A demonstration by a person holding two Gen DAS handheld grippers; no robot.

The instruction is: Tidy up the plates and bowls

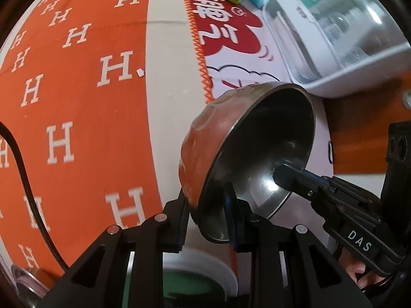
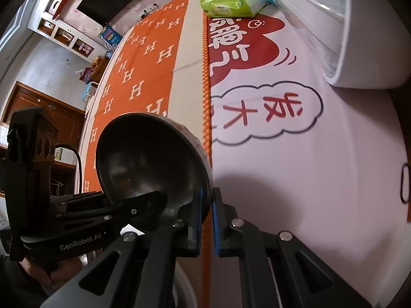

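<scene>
Item: one metal bowl (image 1: 257, 159), dark and shiny inside, orange with pale markings outside, being held tilted above the table between two hand-held grippers.

Left gripper (image 1: 208, 220): jaws standing narrow, pinching the bowl's rim at the near edge, one blue-edged pad outside the wall and one inside. Right gripper (image 2: 206, 220): jaws likewise narrow, clamping the opposite rim of the same bowl (image 2: 154, 159). Each camera is showing the other gripper reaching into the bowl from the side.

Writing: "DAS" is reading on the right gripper's body in the left wrist view; "GenRobot.AI" is reading on the left gripper's body in the right wrist view. The orange tablecloth (image 1: 77, 102) is carrying a repeated white "H." pattern. The pink mat (image 2: 308, 179) is bearing red Chinese characters, some inside a cloud outline; these are not being read with confidence.

Count: one green tissue pack (image 2: 231, 2), one white dish rack (image 1: 334, 51) with a clear lid, one black cable (image 1: 28, 184).

Left wrist view only: a white-rimmed green dish (image 1: 195, 282) lying under the gripper, and a metal object (image 1: 25, 287) at the lower left edge, possibly another bowl. Right wrist view only: the room beyond, with wooden furniture (image 2: 38, 107) and wall shelves (image 2: 64, 33).
</scene>
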